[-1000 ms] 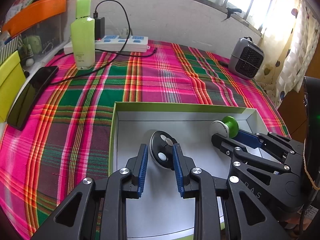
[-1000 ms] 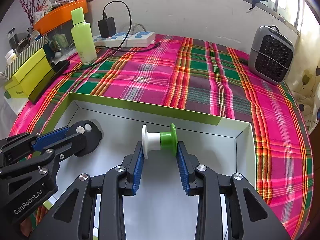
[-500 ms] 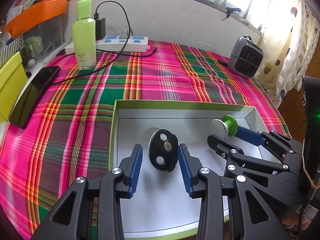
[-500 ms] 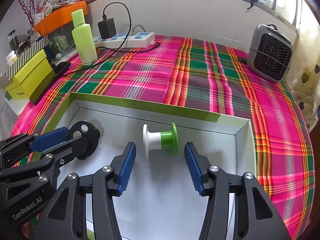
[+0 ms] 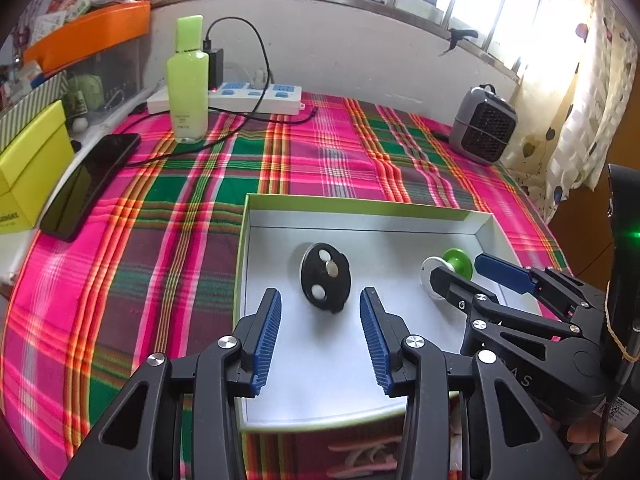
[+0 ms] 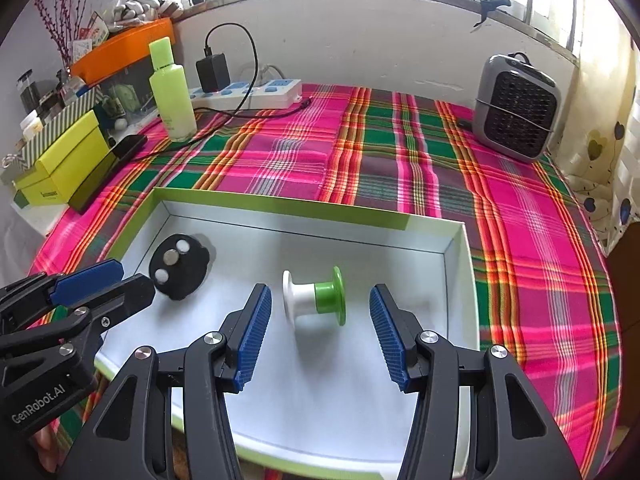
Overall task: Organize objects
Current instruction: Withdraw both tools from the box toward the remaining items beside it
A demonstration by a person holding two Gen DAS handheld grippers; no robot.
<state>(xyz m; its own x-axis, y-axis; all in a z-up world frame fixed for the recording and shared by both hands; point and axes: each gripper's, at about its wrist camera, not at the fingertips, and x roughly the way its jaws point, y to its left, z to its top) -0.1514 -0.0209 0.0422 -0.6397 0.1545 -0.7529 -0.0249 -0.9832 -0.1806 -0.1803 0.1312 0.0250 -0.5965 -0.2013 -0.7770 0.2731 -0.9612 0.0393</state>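
The plaid tablecloth [image 6: 400,160] is carrying a shallow box [image 6: 460,280], which is collecting the items: a black disc [image 5: 326,278] and a spool [image 6: 314,296] are lying on its floor. The left gripper [image 5: 320,336] and right gripper [image 6: 318,332] are each hovering spread wide, gripping nothing.

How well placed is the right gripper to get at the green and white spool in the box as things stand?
Probably well. The right gripper is open, with the green and white spool lying on its side just ahead of the gap, apart from both pads. Nothing lies between them, and the box is open-topped.
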